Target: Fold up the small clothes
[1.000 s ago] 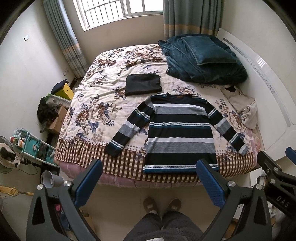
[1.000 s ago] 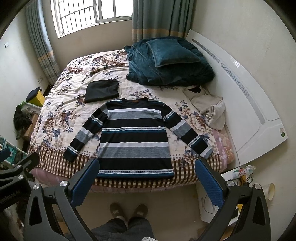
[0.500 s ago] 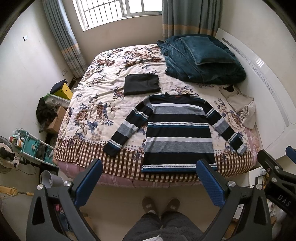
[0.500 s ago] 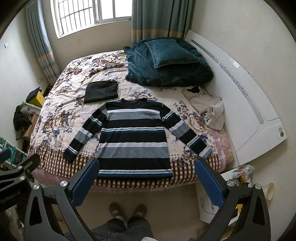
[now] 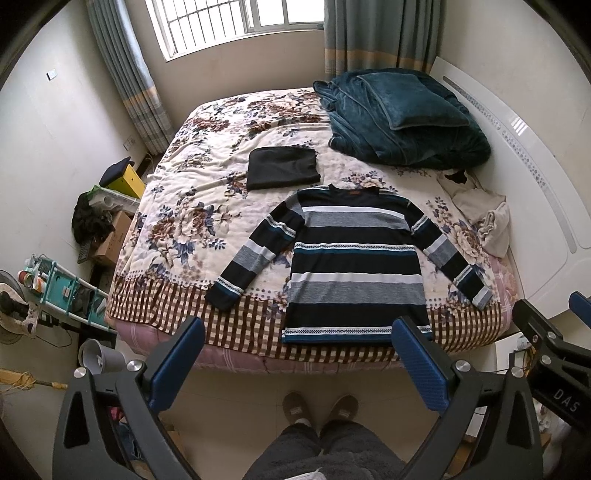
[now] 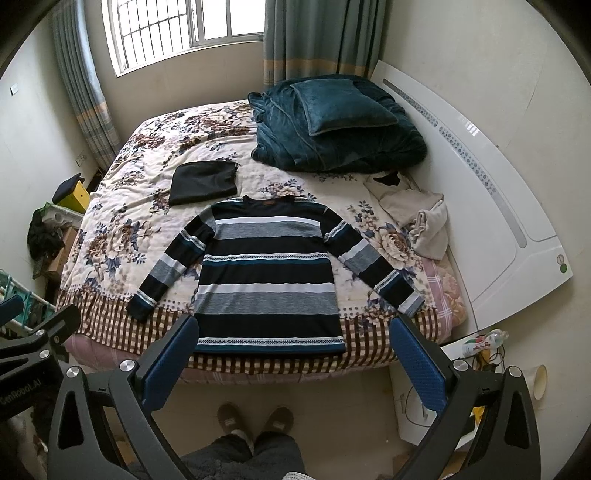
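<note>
I hold both grippers high above the bed's near edge; left gripper [image 5: 295, 354] and right gripper [image 6: 293, 352] gape empty; the striped sweater [image 6: 267, 273] lies flat, sleeves spread, ready for folding, beside a folded black garment [image 6: 203, 182].

Bed w/ floral quilt [image 5: 192, 206], checkered border at near edge. On far right part, a teal blanket [image 5: 406, 136] in a heap w/ a teal pillow [image 5: 410, 101] on top. White headboard [image 5: 517, 177] along right side. Barred window [image 5: 229, 26] behind, curtains [image 5: 129, 70] both sides. On floor at left: yellow box [image 5: 131, 181], cardboard box [image 5: 118, 236], turquoise rack [image 5: 59, 288]. Person's slippers [image 5: 319, 408] below bed edge.
</note>
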`<state>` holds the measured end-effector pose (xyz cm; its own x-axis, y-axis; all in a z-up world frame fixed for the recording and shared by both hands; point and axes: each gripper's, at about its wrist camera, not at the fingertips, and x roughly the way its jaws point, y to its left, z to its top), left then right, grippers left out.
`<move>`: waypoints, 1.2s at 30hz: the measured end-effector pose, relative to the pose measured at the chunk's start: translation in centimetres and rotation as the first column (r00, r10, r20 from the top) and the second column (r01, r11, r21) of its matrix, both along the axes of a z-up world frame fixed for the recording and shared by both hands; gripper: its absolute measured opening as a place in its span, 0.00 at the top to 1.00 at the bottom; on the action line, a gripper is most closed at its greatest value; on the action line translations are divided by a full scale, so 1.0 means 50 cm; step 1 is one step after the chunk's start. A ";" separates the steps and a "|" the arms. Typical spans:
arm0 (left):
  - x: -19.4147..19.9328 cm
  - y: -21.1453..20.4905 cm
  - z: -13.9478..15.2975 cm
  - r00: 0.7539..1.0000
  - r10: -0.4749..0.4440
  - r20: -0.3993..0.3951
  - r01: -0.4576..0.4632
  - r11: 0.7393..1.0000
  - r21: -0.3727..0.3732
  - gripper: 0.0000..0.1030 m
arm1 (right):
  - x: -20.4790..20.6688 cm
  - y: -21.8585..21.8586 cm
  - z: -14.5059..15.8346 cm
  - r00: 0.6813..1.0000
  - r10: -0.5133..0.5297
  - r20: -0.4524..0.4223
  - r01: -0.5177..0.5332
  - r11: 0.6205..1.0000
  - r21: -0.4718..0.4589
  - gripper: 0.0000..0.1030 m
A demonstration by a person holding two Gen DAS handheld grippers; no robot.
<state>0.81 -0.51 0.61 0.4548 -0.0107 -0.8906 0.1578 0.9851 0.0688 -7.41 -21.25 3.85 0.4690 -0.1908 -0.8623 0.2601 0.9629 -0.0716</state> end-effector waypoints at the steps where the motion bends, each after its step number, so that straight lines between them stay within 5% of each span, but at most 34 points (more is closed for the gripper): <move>1: 0.000 0.000 0.000 1.000 -0.002 -0.001 0.002 1.000 -0.002 0.00 | 0.000 0.000 0.000 1.000 -0.001 0.001 0.001 1.000 0.000 0.00; 6: 0.033 -0.056 0.033 1.000 -0.001 0.012 0.001 1.000 0.000 0.00 | 0.001 0.001 0.001 1.000 -0.001 0.001 0.001 1.000 0.001 0.00; 17: 0.015 -0.045 0.024 1.000 -0.004 0.014 0.004 1.000 -0.003 0.00 | -0.001 -0.003 0.006 1.000 -0.004 -0.001 0.004 1.000 0.002 0.00; 22: 0.059 -0.029 -0.006 0.996 0.004 0.086 -0.006 1.000 0.026 0.00 | 0.007 -0.025 -0.010 0.997 -0.073 0.008 0.073 0.997 0.038 0.00; 29: 0.160 -0.070 -0.114 0.987 -0.066 0.147 0.057 0.996 0.066 0.00 | 0.060 -0.122 -0.157 0.949 -0.314 0.005 0.313 0.948 0.050 0.00; 36: 0.283 -0.226 -0.308 0.993 -0.115 0.024 0.113 0.991 0.077 0.00 | 0.118 -0.309 -0.358 0.851 -0.520 -0.067 0.523 0.851 0.038 0.00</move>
<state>14.94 -11.83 -14.77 0.4796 0.0027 -0.8775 0.2660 0.9525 0.1483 -1.53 -36.68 -14.07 0.2674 -0.3485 -0.8983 0.7226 0.6893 -0.0524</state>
